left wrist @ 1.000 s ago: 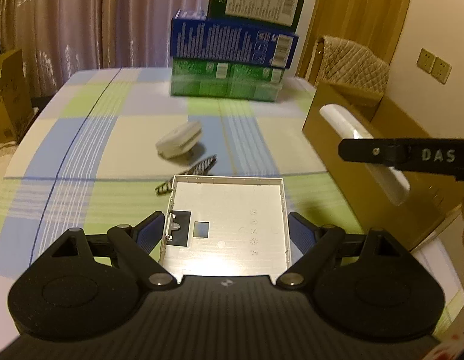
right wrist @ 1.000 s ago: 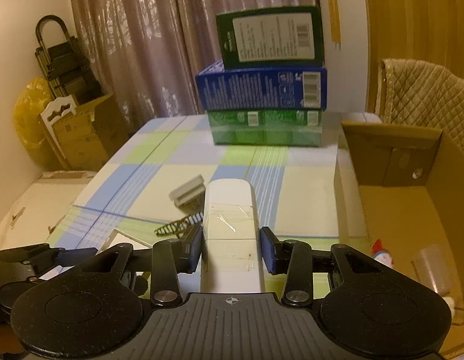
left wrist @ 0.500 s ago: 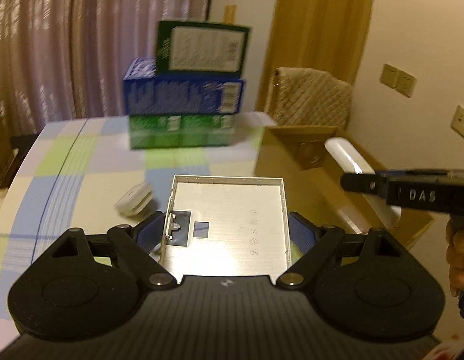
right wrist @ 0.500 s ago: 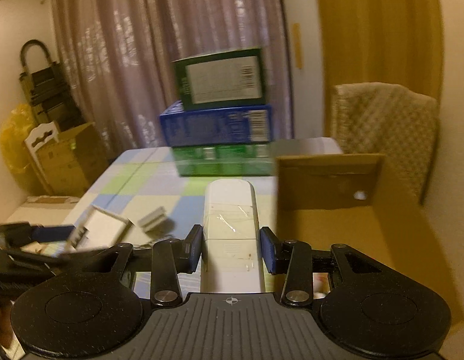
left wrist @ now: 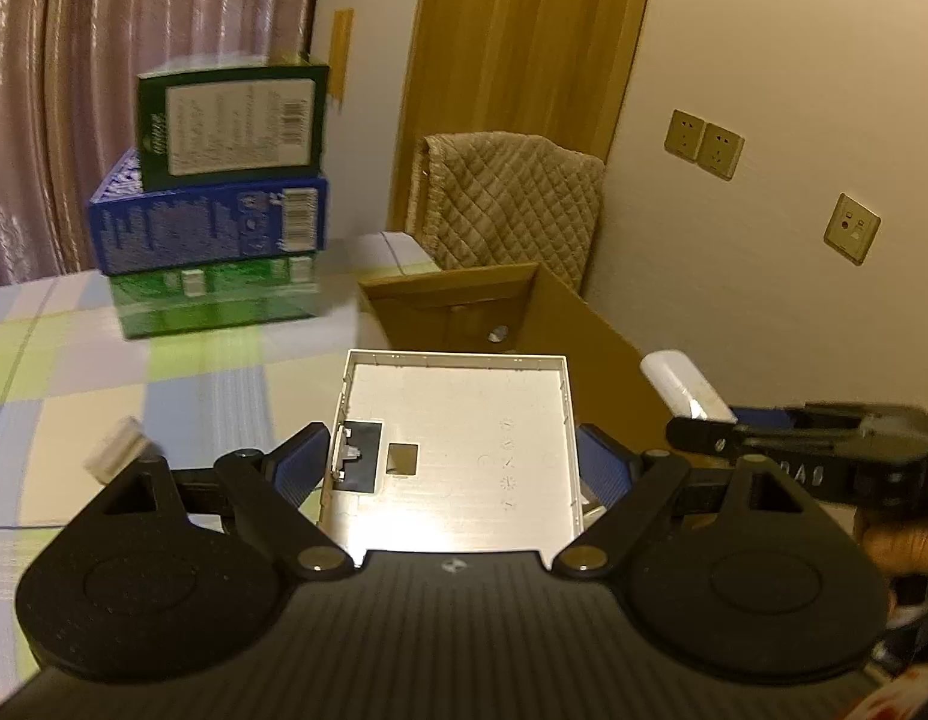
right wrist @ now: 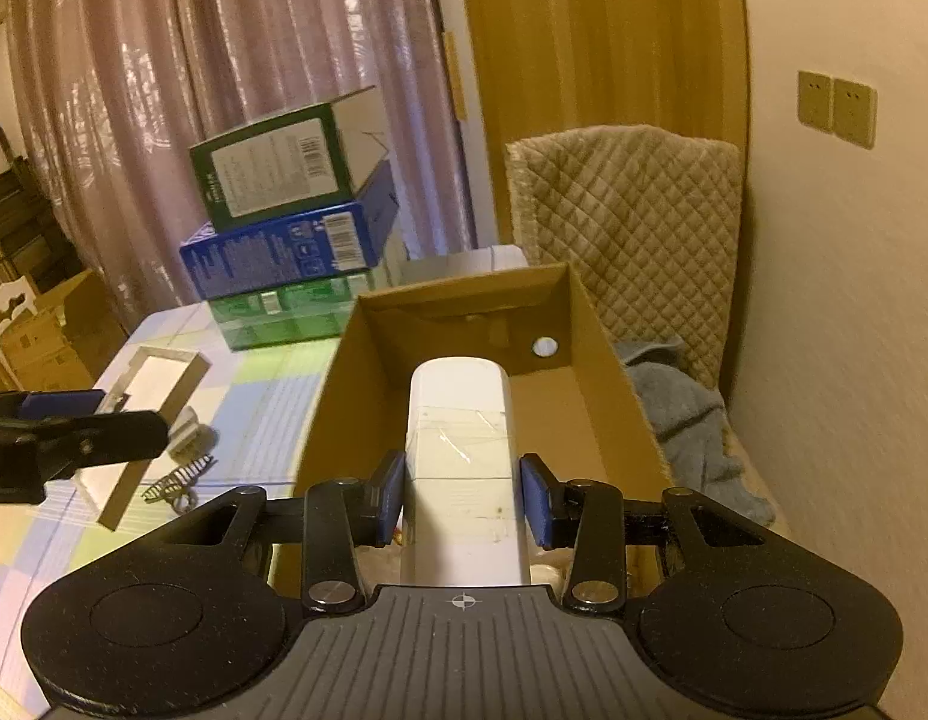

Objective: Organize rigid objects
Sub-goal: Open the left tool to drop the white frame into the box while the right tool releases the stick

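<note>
My left gripper (left wrist: 455, 468) is shut on a flat, square silver panel (left wrist: 458, 414) with a raised rim, held level between the blue pads above the table's right side. My right gripper (right wrist: 462, 498) is shut on a white rounded bar (right wrist: 461, 438) wrapped in clear tape. That bar hangs over the open cardboard box (right wrist: 608, 372). In the left wrist view the right gripper (left wrist: 698, 420) and its white bar (left wrist: 683, 387) show at the right, past the box (left wrist: 554, 324). The left gripper (right wrist: 104, 414) with the panel (right wrist: 158, 378) shows at the left of the right wrist view.
A small white block (right wrist: 188, 432) and a black spring-like clip (right wrist: 179, 480) lie on the checked tablecloth (left wrist: 74, 372). Three stacked cartons (right wrist: 296, 228) stand at the table's far end. A chair with a quilted cover (right wrist: 626, 228) and a grey cloth (right wrist: 680, 414) stands beyond the box.
Both grippers have swung right and risen, each keeping its load. The right one has gone from above the table to above the cardboard box. The block and clip stayed on the table.
</note>
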{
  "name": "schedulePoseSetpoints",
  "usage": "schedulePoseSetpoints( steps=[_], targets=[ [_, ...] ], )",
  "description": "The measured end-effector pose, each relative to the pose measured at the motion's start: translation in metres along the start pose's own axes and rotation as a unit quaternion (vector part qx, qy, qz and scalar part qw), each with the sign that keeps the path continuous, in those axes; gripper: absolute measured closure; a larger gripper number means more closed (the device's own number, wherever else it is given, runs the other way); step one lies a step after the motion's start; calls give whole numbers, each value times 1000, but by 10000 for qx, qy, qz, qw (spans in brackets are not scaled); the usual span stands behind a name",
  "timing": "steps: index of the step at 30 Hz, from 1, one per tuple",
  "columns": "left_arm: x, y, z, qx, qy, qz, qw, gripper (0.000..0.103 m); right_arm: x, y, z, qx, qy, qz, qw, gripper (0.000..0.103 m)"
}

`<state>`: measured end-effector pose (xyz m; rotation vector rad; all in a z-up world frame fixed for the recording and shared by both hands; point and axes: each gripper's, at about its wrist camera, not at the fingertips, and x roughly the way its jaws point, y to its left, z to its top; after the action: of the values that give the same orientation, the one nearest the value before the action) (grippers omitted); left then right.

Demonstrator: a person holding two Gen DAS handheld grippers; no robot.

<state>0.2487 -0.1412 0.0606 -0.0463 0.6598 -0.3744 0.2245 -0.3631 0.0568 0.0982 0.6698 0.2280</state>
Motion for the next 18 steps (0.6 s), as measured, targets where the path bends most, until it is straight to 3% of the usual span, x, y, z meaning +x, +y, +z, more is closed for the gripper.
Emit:
schedulePoseSetpoints(
  steps=[9, 18],
  targets=[
    [34, -35, 0, -68, 115, -55, 9999, 18, 6, -35, -7, 233, 105, -85, 9996, 65],
    [65, -51, 1, -88, 100, 144, 9998, 18, 21, -56, -10, 442, 178, 7, 9989, 65]
  ],
)
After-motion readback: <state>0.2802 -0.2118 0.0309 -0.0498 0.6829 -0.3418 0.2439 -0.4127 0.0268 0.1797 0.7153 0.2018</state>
